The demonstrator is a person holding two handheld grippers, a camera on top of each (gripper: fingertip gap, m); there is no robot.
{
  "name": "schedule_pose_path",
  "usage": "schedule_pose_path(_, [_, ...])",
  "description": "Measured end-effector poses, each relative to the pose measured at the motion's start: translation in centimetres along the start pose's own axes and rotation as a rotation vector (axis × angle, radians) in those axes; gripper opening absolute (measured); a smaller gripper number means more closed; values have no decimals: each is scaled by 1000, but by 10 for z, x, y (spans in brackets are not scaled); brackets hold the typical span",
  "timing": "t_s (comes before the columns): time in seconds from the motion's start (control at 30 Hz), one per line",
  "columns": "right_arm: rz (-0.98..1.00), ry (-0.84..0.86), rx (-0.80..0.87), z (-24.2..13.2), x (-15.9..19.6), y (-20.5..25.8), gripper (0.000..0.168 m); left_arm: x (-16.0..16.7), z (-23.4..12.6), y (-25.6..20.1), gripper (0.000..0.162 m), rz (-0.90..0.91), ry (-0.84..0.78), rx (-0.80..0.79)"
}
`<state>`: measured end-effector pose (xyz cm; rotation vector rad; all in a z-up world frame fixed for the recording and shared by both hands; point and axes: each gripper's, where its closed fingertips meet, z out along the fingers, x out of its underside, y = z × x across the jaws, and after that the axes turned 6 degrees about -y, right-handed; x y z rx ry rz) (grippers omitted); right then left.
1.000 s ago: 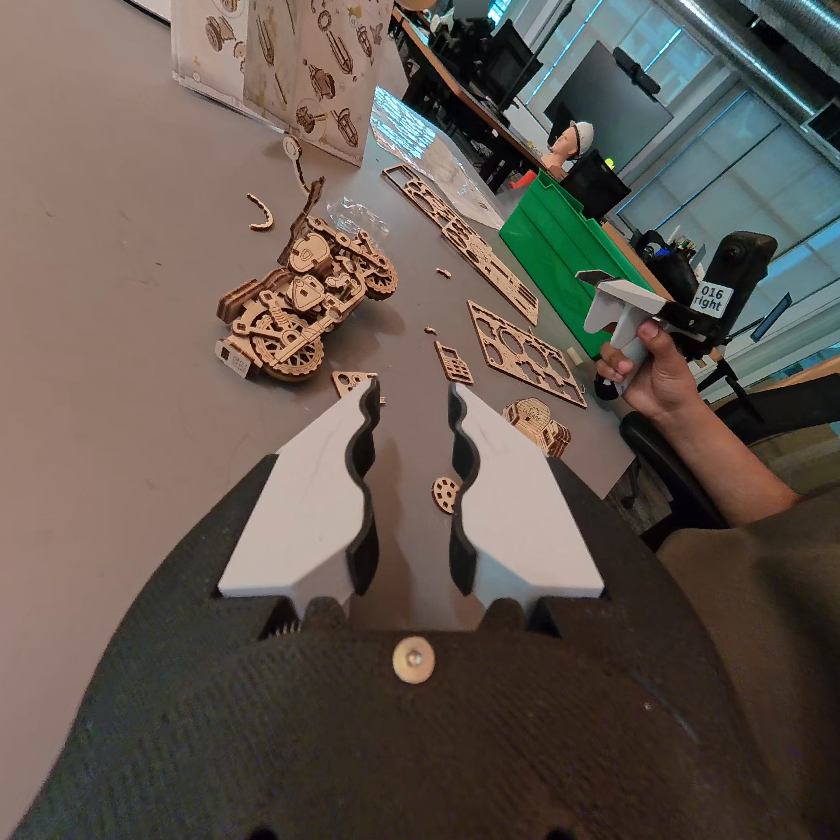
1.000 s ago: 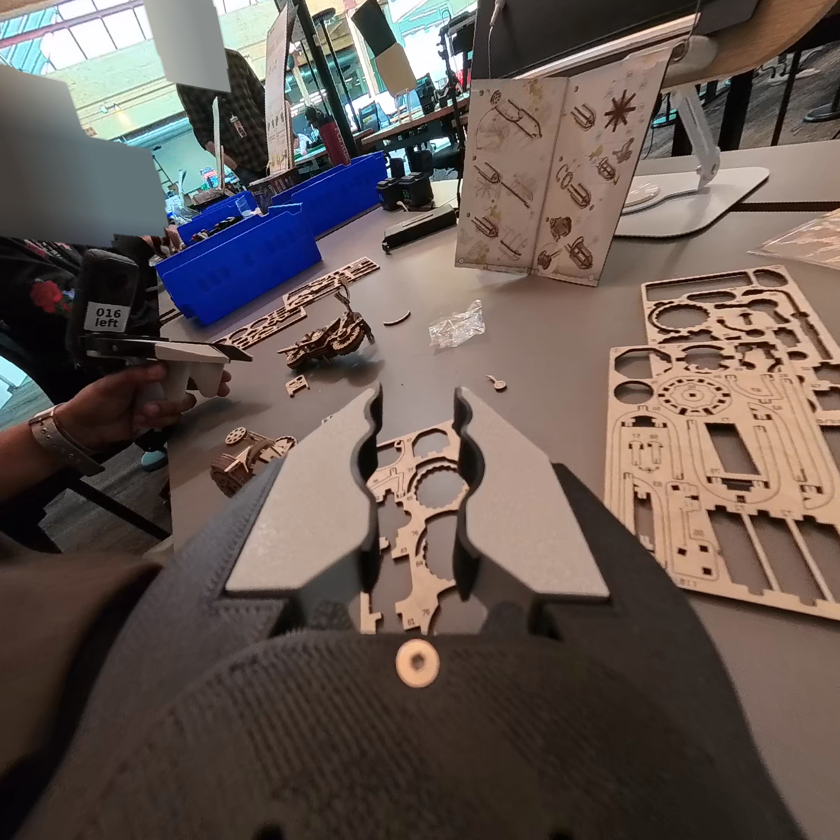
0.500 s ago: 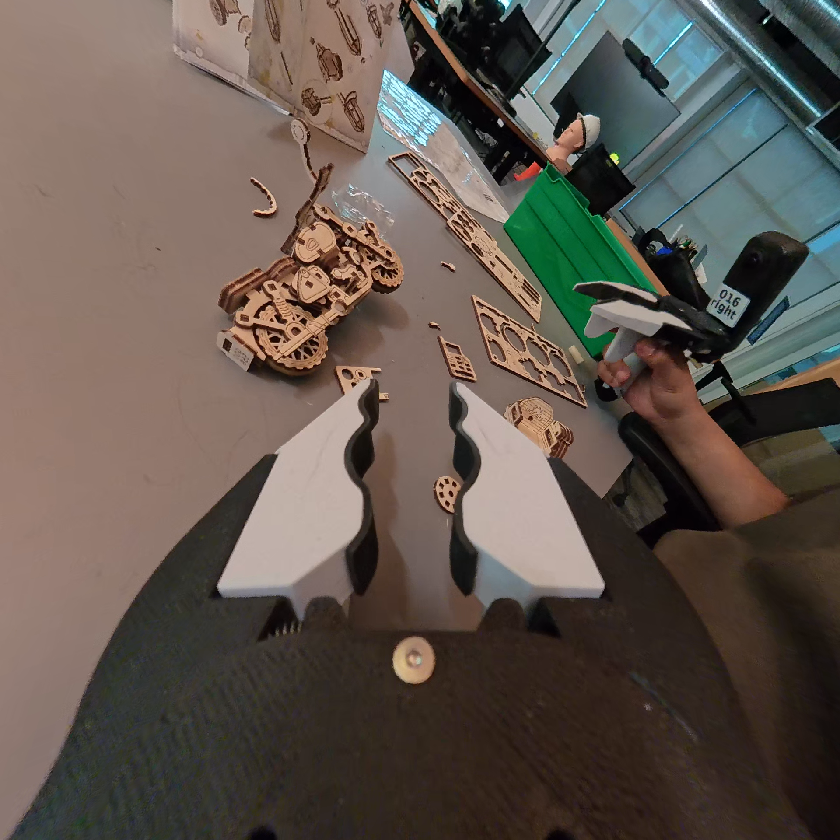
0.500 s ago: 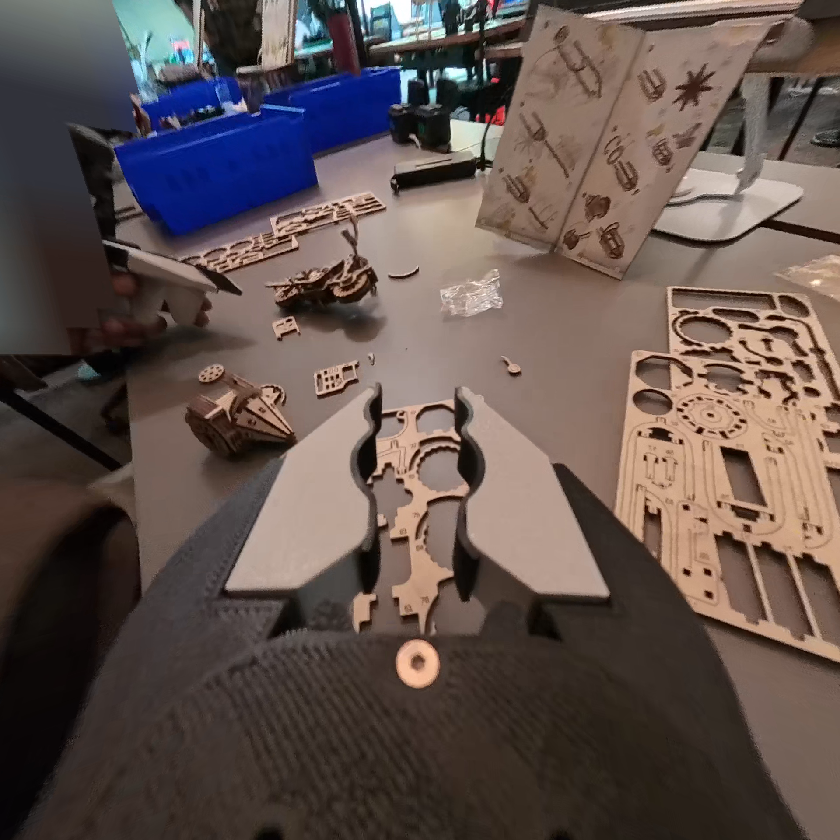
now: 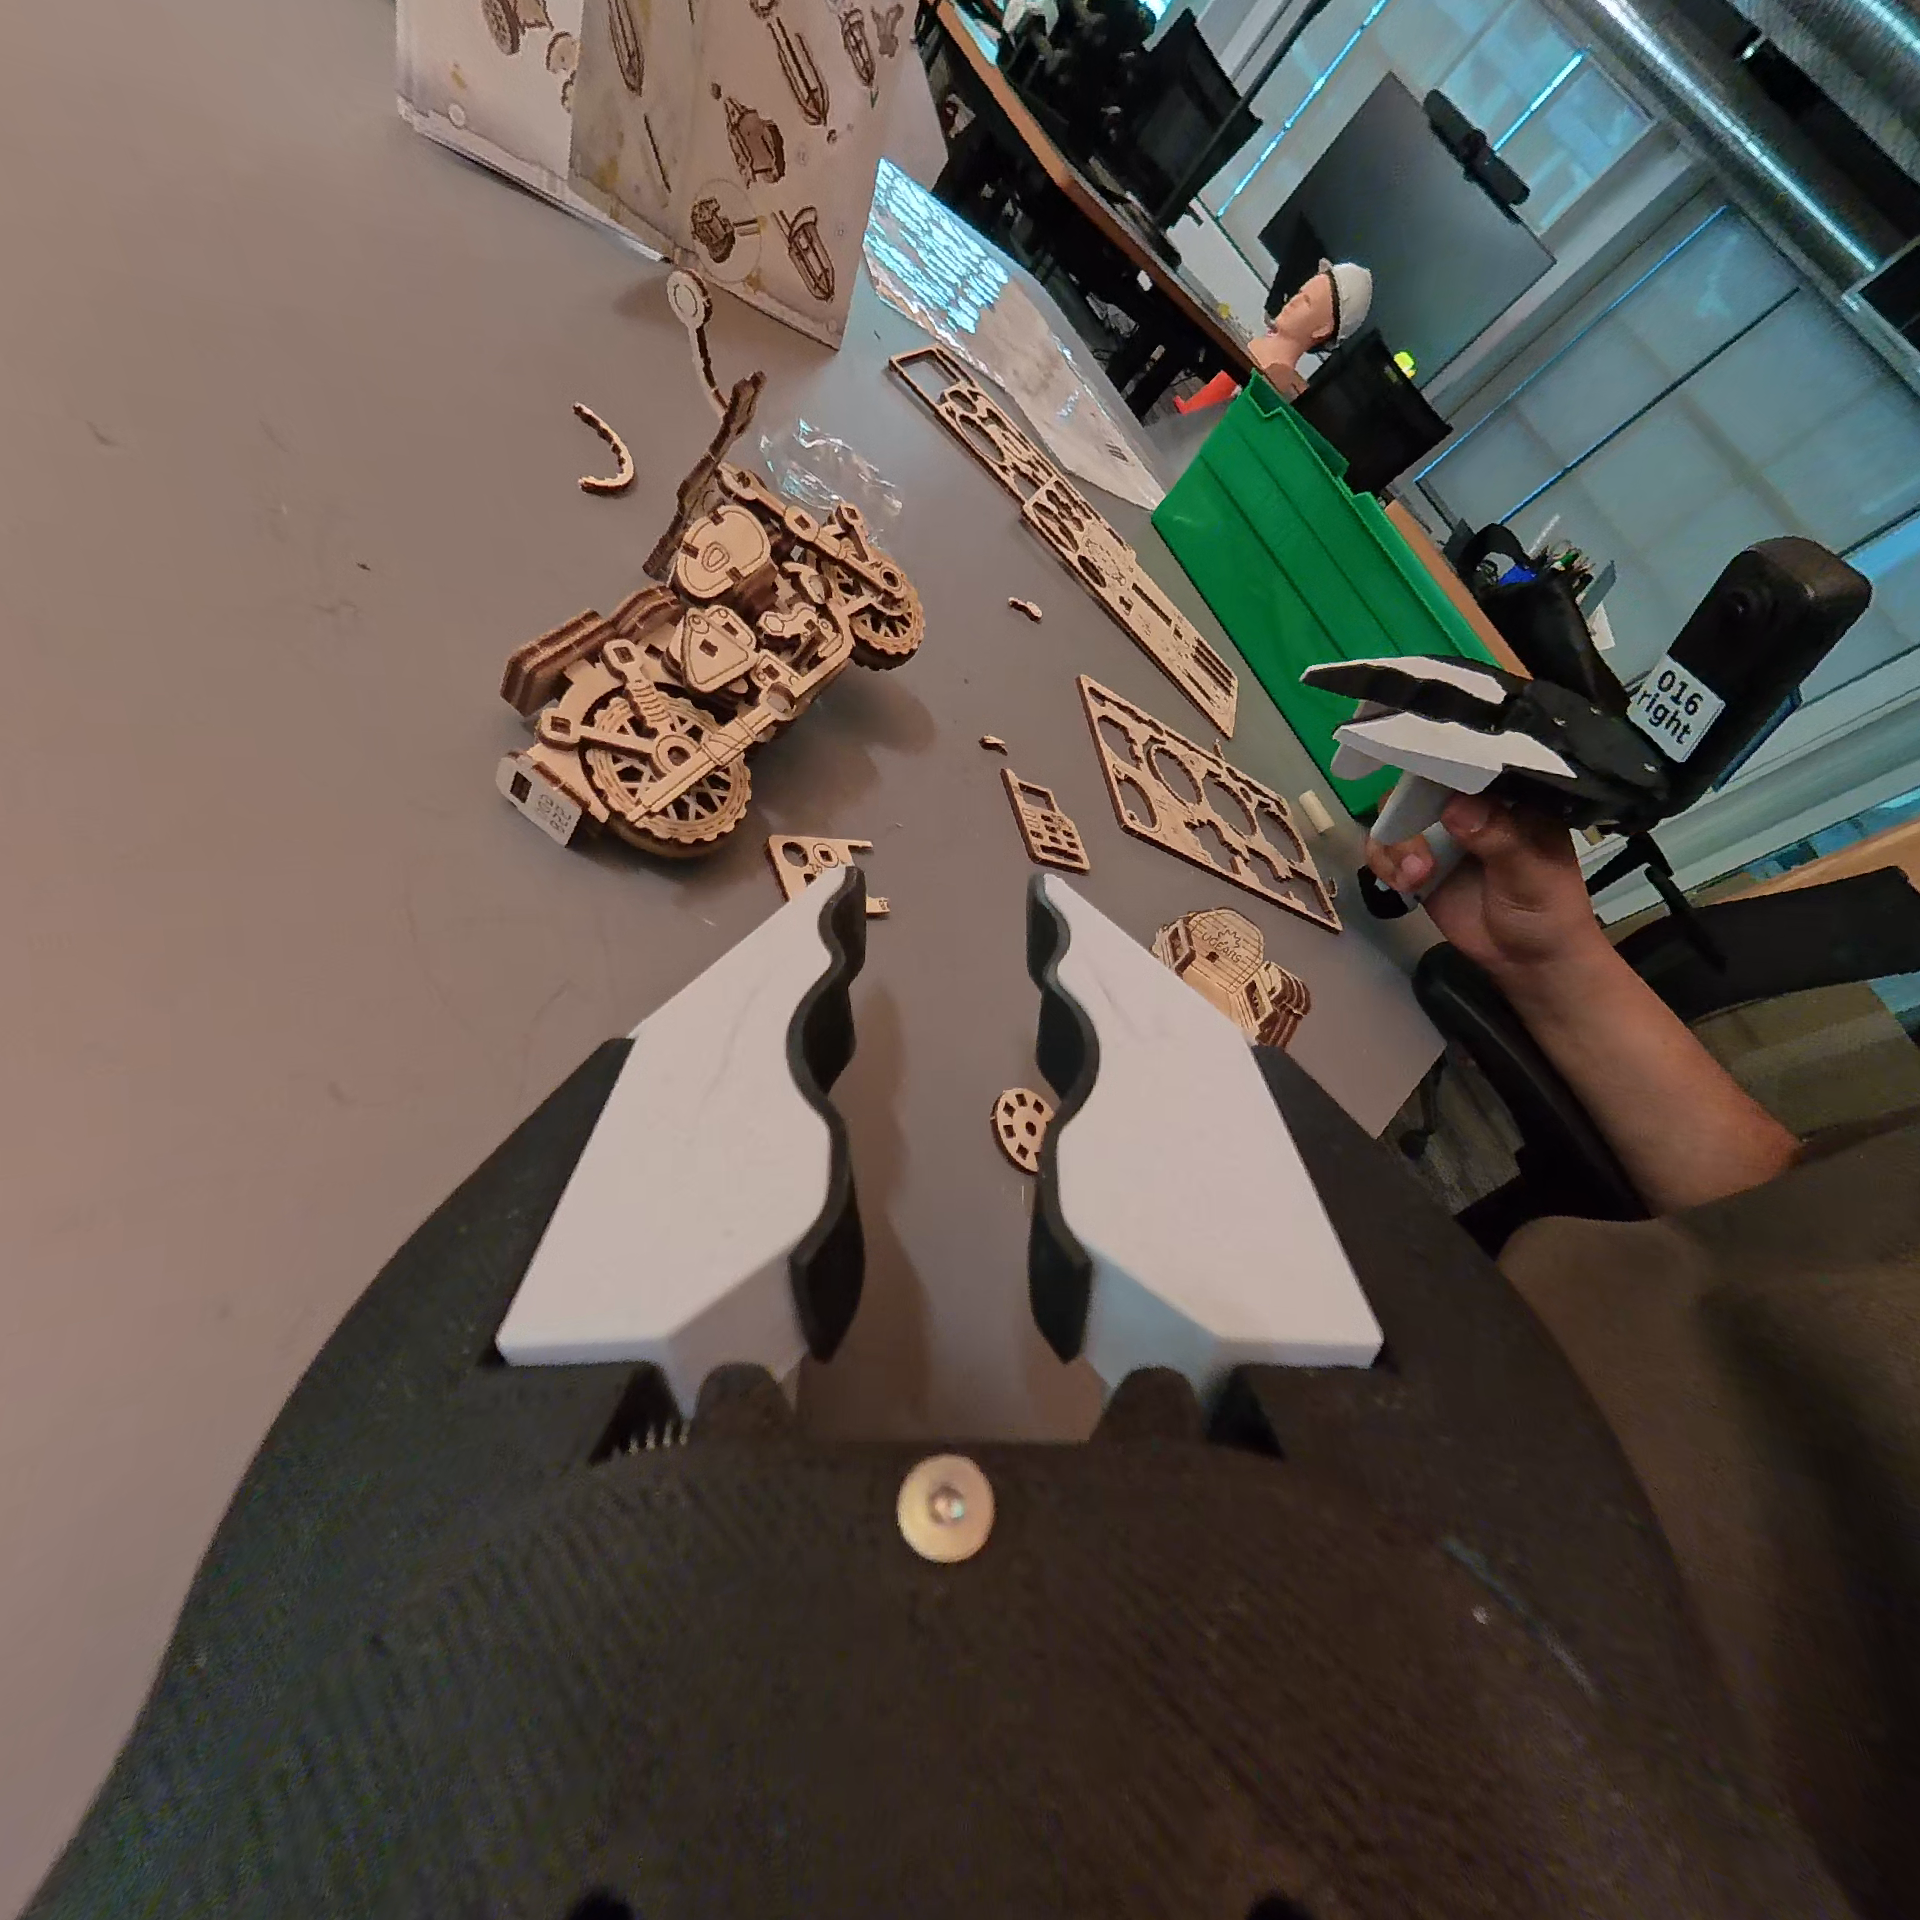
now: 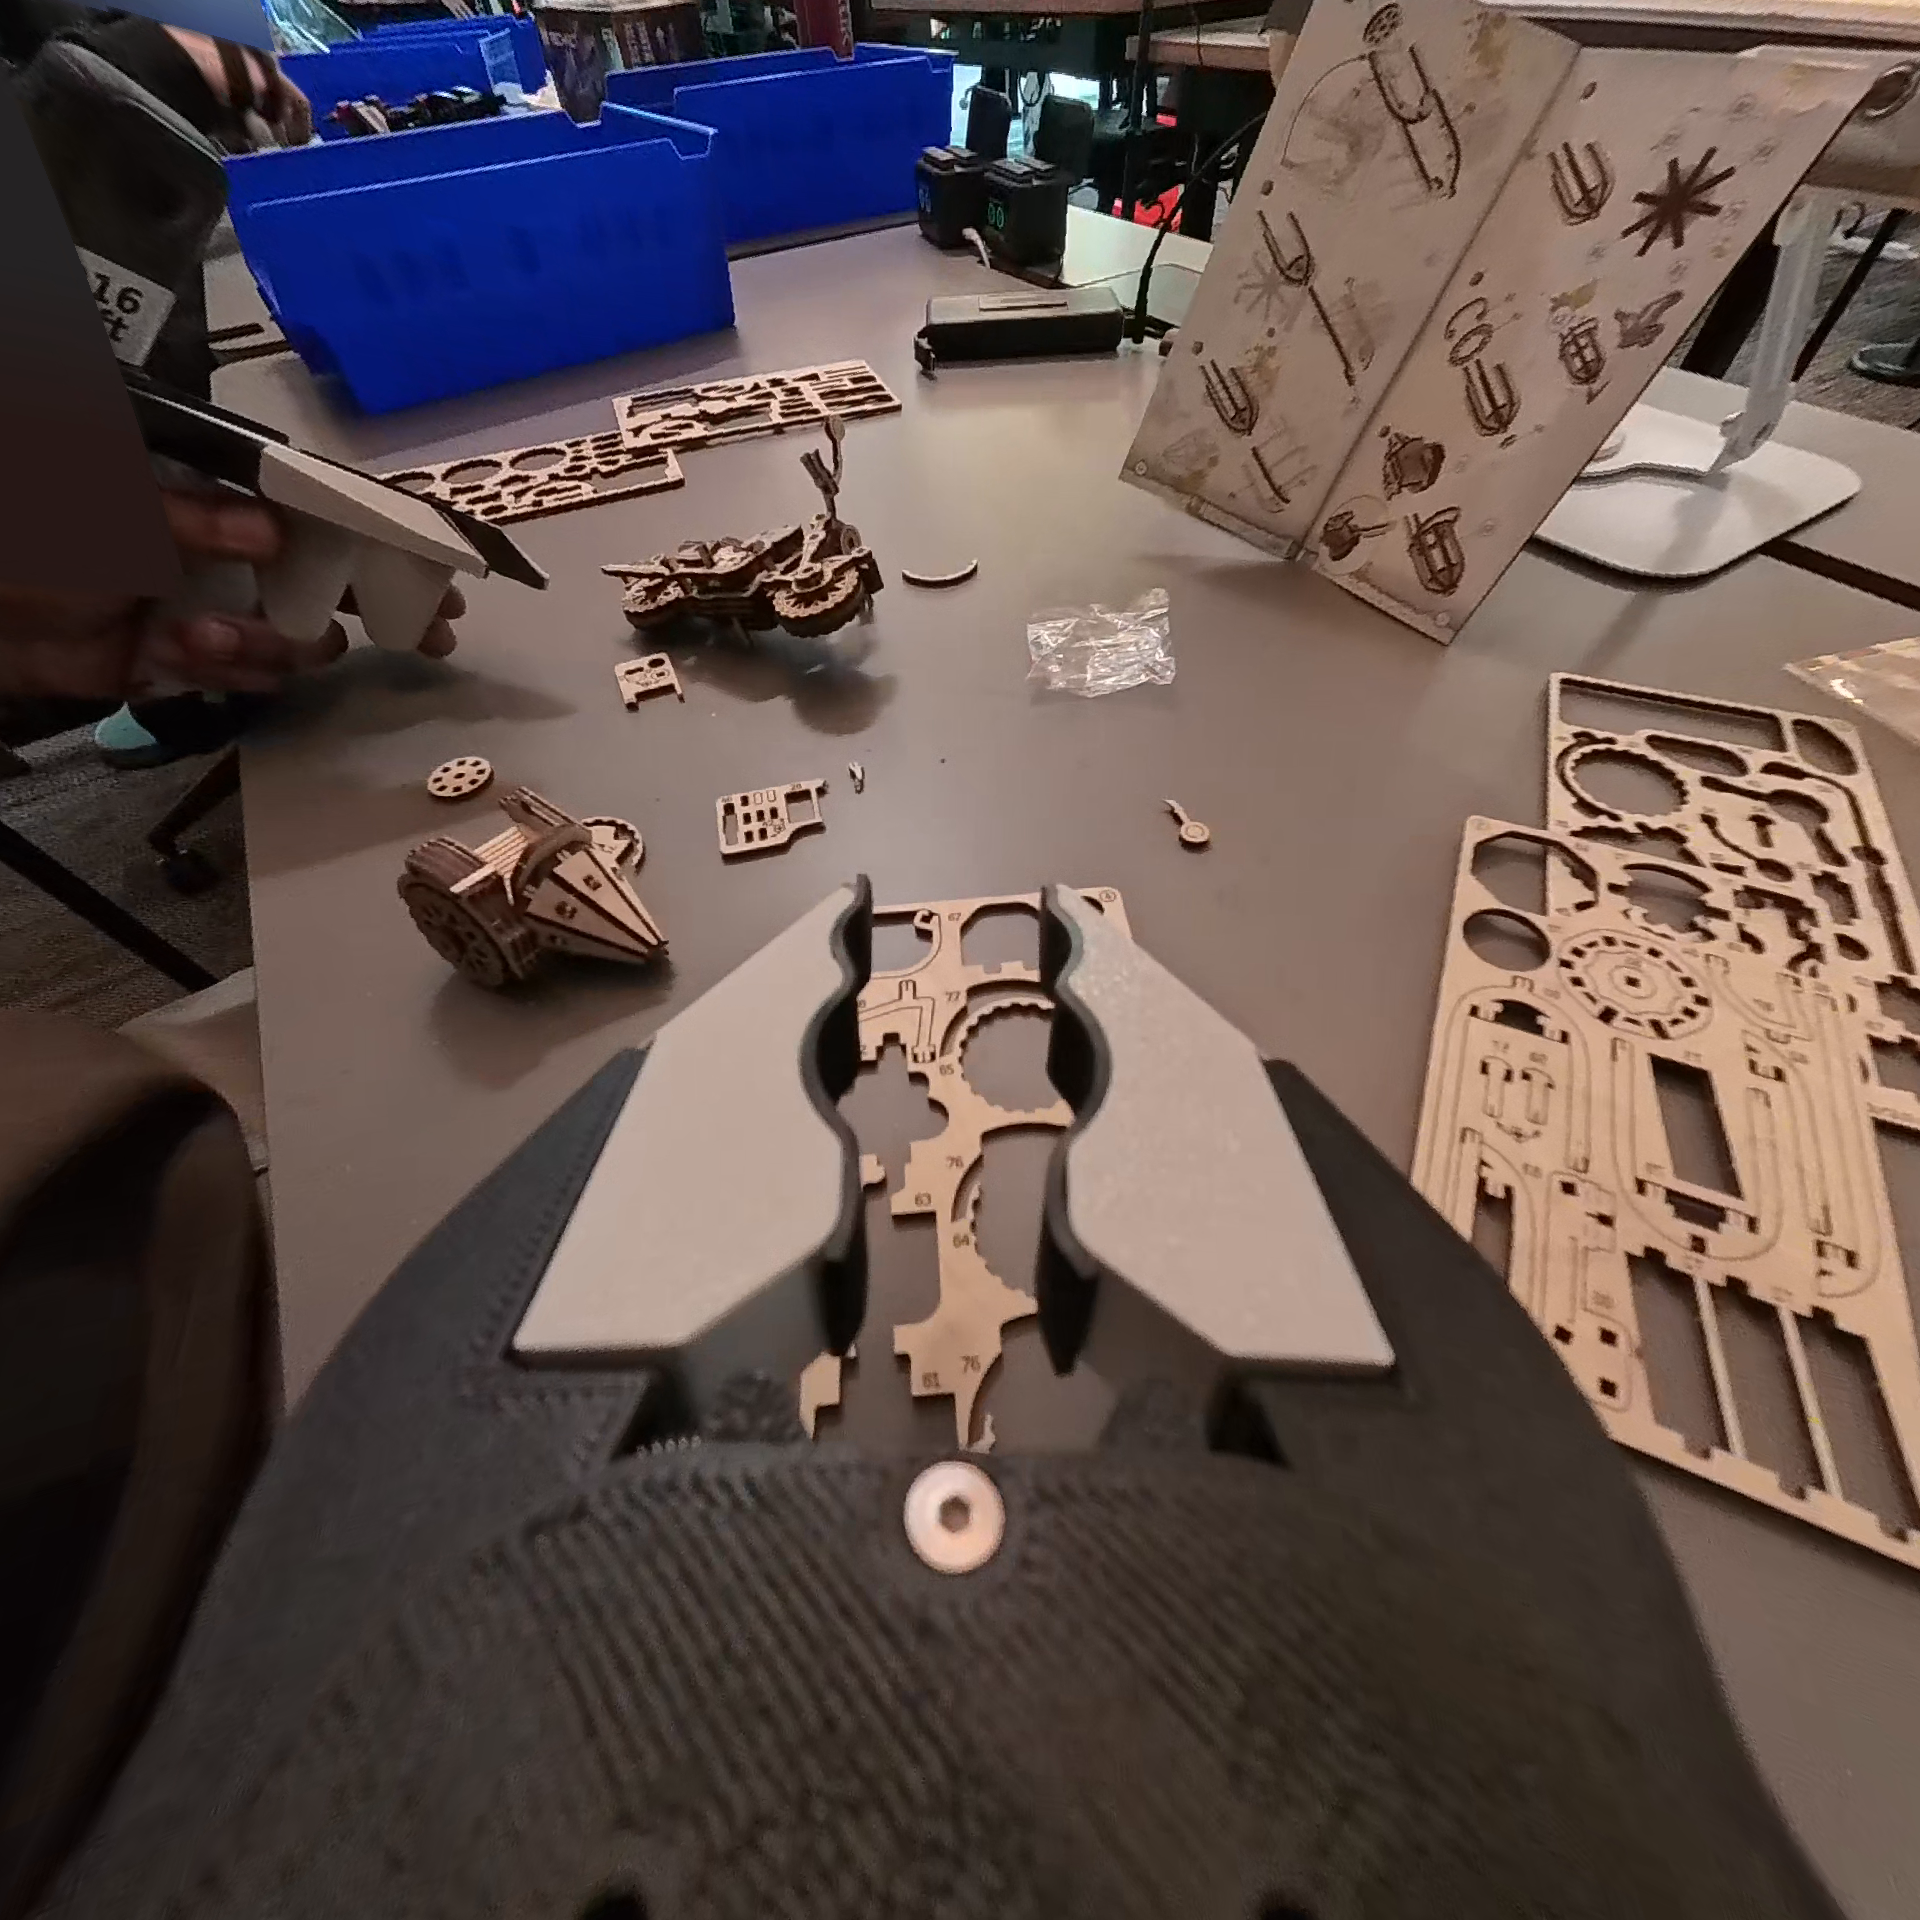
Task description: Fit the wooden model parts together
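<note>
A wooden motorcycle model [image 5: 707,665] lies on the grey table, also in the right wrist view [image 6: 748,587]. A small wooden subassembly [image 6: 520,904] lies near the table's edge, with a loose spoked wheel [image 6: 459,776] beside it; both show in the left wrist view, the subassembly [image 5: 1231,971] and the wheel [image 5: 1018,1127]. My left gripper [image 5: 945,894] is open and empty above bare table, short of the motorcycle. My right gripper [image 6: 956,904] is open and empty above a punched wooden sheet [image 6: 956,1091]. Small flat parts [image 6: 769,821] lie between them.
Larger part sheets [image 6: 1662,1091] lie at the right, more sheets [image 6: 644,457] at the far left. A plastic bag [image 6: 1101,644], an upright instruction booklet [image 6: 1455,312], blue bins [image 6: 488,249], a green bin [image 5: 1299,582] and a monitor stand [image 6: 1704,499] ring the area. Across from one pair of fingers to the other is roughly 25 cm. The loose spoked wheel [image 6: 459,776] is about 7 cm from my left fingertips and 20 cm from my right. Seen from the left wrist view [image 5: 1046,1121] as well. From the right gripper's tips to the small wooden subassembly [image 6: 520,904] is close to 11 cm.
My right gripper has tilted down and come lower over the table, so the parts look nearer. My left gripper has shifted slightly forward. Both stay open and empty.
</note>
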<state>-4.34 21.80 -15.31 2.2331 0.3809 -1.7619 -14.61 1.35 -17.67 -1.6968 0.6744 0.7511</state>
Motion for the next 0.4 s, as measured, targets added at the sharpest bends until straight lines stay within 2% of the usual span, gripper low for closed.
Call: schedule_pose_path(0.4, [-122,-30,-144,3,-6,35,40,0,0,0,29,-4,1,0])
